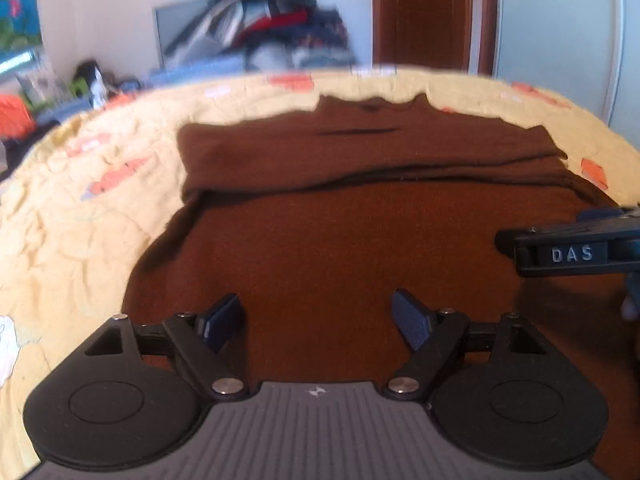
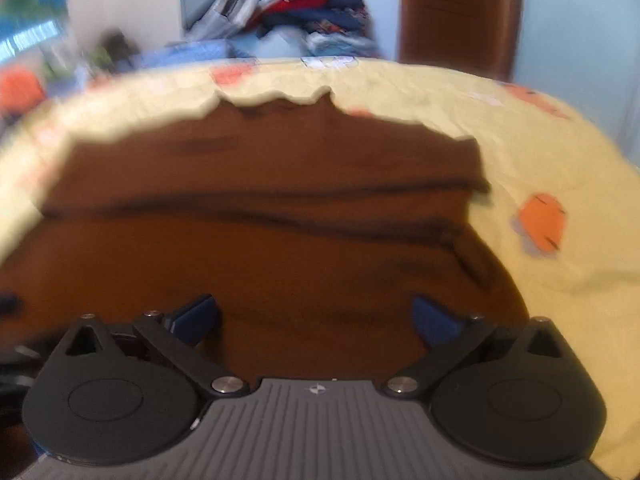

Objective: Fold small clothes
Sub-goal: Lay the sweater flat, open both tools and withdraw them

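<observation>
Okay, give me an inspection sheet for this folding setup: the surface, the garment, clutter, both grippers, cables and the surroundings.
Surface: yellow bedspread with orange patches, wrinkled.
Job's things: brown garment lying spread out on the bedspread, its far part folded over into layers.
Clutter: nothing seen on the bedspread beside the garment.
Grippers: left gripper open, nothing between its fingers, above the garment; right gripper open, also empty, above the garment, and it shows at the right edge of the left wrist view.
Cables: nothing seen.
Surroundings: pile of clothes against the far wall, brown wooden door to its right, small items at far left too blurred to tell.
</observation>
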{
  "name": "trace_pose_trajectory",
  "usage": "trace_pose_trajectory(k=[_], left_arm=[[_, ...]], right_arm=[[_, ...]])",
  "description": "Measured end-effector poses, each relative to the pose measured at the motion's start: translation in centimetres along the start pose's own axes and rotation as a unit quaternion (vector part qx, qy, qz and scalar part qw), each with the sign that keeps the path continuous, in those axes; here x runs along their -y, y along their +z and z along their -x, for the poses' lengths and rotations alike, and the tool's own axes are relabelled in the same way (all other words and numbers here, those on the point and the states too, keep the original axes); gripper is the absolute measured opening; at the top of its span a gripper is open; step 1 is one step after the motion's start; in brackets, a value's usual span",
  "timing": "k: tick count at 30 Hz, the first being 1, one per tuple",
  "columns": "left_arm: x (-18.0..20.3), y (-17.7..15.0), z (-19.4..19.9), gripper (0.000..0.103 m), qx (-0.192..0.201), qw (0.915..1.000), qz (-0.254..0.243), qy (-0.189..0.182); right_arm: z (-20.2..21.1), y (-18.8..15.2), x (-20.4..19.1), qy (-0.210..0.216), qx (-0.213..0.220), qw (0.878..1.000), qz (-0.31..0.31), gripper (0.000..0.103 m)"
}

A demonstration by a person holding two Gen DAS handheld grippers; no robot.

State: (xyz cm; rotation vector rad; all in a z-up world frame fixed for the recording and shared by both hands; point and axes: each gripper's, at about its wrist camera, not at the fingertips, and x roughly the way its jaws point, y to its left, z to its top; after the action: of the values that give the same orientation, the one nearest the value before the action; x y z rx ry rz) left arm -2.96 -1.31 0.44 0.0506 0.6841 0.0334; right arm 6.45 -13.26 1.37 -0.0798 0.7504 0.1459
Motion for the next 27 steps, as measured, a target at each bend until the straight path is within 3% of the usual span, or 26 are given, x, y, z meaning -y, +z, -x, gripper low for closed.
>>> trace_pose_trajectory(k=[1,3,4,10,27], left_arm=[[-0.3,-0.3,0.2,0.084,0.001,0.9999,0.007,-0.007],[-1.1,-0.3,0.0,0.102,-0.01,0.9996,0.024,-0.01],[-1.4,-0.2,0.0,0.103,-0.016,0.9993,0.03,-0.012],[-1.2,-0.2,-0.2,0.103,-0.014,0.9996,0.025,-0.009],[-1.3,-0.4,-0.1,0.103,-0.017,0.9995,0.026,-0.001]], right_arm=[[0.5,-0.7,0.0,0.0,0.007,1.0,-0.004,0.103],[1.9,-1.9,0.4,0.002,0.009,1.0,-0.007,0.103],[2.7,-2.5,0.6,0.001,0.007,1.0,-0.007,0.103],[6.1,-5.9,0.8,-0.002,0.02,1.0,-0.011,0.103],[6.3,-6.0,0.6,-0.001,0.023,1.0,-0.013,0.103]])
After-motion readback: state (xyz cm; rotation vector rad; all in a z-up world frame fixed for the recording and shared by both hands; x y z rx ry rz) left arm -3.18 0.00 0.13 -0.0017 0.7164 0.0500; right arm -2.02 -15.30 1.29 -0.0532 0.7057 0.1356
